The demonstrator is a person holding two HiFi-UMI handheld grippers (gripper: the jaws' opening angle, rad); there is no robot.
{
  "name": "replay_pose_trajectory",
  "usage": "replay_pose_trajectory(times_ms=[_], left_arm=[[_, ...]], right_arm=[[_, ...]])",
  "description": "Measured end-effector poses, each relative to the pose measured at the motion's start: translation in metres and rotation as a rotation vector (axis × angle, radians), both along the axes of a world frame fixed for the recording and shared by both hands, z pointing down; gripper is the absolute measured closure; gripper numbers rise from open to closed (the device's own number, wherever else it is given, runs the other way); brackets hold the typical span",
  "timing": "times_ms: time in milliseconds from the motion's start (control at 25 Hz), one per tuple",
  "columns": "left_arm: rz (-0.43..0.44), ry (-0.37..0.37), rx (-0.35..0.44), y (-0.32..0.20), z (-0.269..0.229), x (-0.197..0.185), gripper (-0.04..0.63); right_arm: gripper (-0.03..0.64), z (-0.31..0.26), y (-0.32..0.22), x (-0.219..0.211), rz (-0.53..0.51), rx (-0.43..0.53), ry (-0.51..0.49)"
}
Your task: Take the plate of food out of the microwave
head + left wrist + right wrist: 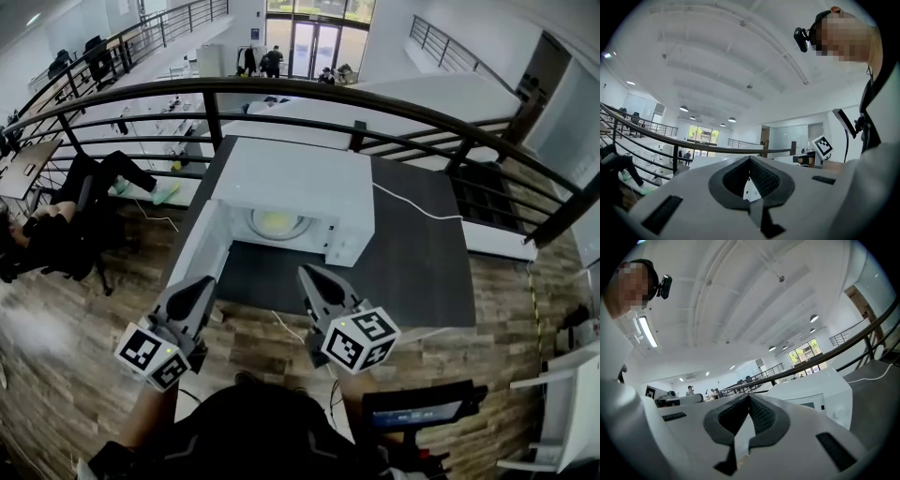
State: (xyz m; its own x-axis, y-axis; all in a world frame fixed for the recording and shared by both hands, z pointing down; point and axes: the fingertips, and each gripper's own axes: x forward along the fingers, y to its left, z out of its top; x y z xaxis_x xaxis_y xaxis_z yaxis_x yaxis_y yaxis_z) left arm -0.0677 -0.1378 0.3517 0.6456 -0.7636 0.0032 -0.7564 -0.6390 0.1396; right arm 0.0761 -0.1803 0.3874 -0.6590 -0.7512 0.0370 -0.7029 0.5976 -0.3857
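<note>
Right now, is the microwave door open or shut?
Open. In the head view the door hangs out to the left of the microwave, and the plate of food shows inside the cavity.

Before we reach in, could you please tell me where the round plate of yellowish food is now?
In the head view, centre frame, the round plate of yellowish food lies inside the open white microwave on the dark table.

head view: above, steeply down | gripper views: low, level | all share railing [281, 84] [722, 149] | head+right: microwave [291, 178] [820, 392]
</note>
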Motion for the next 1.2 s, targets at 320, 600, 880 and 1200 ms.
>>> replay_pose_trajectory(times_ms=[320, 600, 880, 1200], left_arm=[[0.083, -0.004, 0.022, -0.024, 0.007, -0.026, 0.592], [0.107, -0.008, 0.026, -0.037, 0.003, -0.036, 0.593], [0.113, 0.028, 0.050, -0.065, -0.006, -0.025, 0.592], [0.040, -0.024, 0.034, -0.099, 0.003, -0.022, 0.593]], right_arm=[[0.617, 0.018, -0.031, -0.026, 0.095, -0.040, -0.059], [0.584, 0.038, -0.047, -0.034, 0.155, -0.109, -0.106], [0.556, 0.081, -0.085, -0.024, 0.187, -0.246, -0.167], [0.492, 0.139, -0.133, -0.014, 0.213, -0.414, -0.284]])
